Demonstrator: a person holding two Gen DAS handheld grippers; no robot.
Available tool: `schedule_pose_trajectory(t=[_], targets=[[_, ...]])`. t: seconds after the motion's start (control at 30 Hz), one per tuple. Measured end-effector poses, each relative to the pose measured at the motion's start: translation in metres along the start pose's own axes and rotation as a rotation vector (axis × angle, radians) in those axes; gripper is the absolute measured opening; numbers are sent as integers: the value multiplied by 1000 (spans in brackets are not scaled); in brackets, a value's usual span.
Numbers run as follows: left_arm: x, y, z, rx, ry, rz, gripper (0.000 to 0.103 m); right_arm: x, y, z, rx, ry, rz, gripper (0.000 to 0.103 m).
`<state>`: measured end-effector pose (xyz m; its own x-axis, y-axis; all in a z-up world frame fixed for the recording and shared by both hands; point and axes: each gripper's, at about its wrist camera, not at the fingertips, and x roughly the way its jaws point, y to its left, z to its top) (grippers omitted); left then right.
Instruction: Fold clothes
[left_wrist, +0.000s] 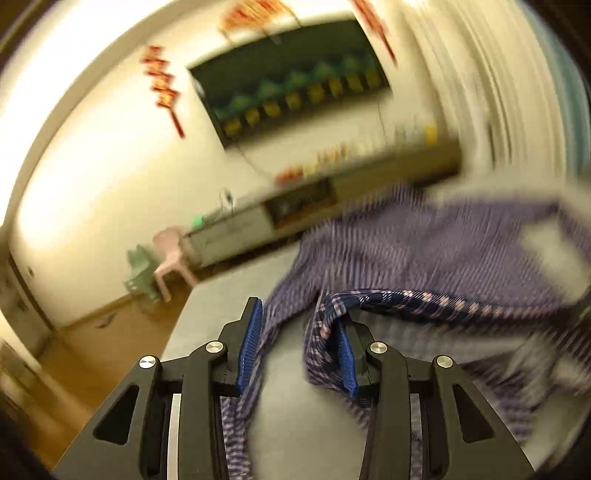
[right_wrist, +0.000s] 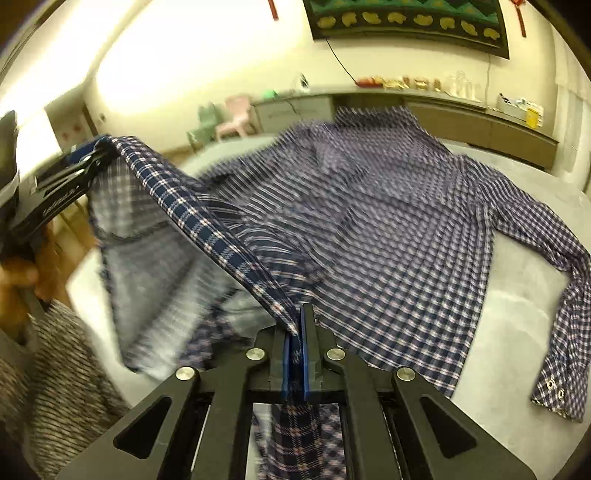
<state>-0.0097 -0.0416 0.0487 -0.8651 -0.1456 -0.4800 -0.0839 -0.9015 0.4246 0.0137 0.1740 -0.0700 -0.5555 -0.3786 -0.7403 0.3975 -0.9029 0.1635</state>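
While the right hand-held gripper (right_wrist: 295, 325) is clamping the blue-and-white checked cotton shirt's (right_wrist: 388, 221) hem, the left hand-held gripper (left_wrist: 299, 343), half open, is loosely carrying cloth; most is lying across the grey table (right_wrist: 517, 295). Next, firm that grip, then fold.

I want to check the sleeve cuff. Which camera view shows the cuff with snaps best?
The right wrist view: the cuff lies sharp on the table, at the end of the shirt sleeve. The left wrist view shows only blurred shirt cloth, no cuff.

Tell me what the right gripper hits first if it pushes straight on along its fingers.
Most likely the plaid shirt itself. The right gripper is shut on the shirt's edge and points down toward its body, spread on the grey table. Cloth first, tabletop under it; depth is hard to judge.
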Motion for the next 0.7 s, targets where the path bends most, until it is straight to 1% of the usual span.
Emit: schedule_pose_trajectory(t=[0.07, 0.1, 0.13, 0.17, 0.2, 0.23, 0.27, 0.3, 0.33, 0.37, 0.4, 0.43, 0.47, 0.5, 0.57, 0.67, 0.7], targets=[[37, -21, -3, 79, 88, 9, 40, 20, -5, -7, 2, 73, -45, 5], [51, -30, -4, 107, 110, 25, 39, 25, -6, -9, -1, 88, -61, 9], [64, -39, -4, 135, 132, 40, 38, 30, -7, -11, -10, 106, -89, 18], [73, -47, -5, 155, 148, 52, 36, 28, -7, -11, -19, 105, -108, 27], [77, -51, -4, 163, 152, 59, 36, 25, -7, -12, -28, 102, -127, 30], [80, -55, -1, 168, 151, 66, 36, 15, -4, -11, -46, 71, -154, 32], [81, -56, 2, 170, 147, 73, 36, 1, 2, -10, -80, 20, -175, 32], [82, -55, 7, 166, 141, 81, 36, -16, 13, -10, -132, -38, -176, 32], [82, -52, 12, 155, 135, 88, 36, -32, 25, -10, -186, -94, -173, 33], [84, -48, 17, 139, 131, 87, 36, -44, 39, -12, -249, -126, -125, 34], [88, -41, 22, 109, 133, 70, 36, -51, 56, -16, -318, -129, -42, 34], [89, -31, 24, 65, 140, 40, 36, -52, 67, -20, -356, -114, 8, 36], [88, -22, 25, 15, 152, 3, 36, -46, 84, -28, -415, -71, 78, 39], [90, -15, 24, -29, 163, -34, 36, -38, 96, -35, -455, -35, 107, 40], [93, -2, 18, -116, 180, -118, 36, -21, 116, -48, -537, 24, 118, 40], [94, 6, 2, -195, 206, -236, 36, 1, 131, -64, -646, 55, 64, 40], [94, 9, 0, -209, 212, -254, 36, 8, 132, -62, -650, 55, 51, 40]])
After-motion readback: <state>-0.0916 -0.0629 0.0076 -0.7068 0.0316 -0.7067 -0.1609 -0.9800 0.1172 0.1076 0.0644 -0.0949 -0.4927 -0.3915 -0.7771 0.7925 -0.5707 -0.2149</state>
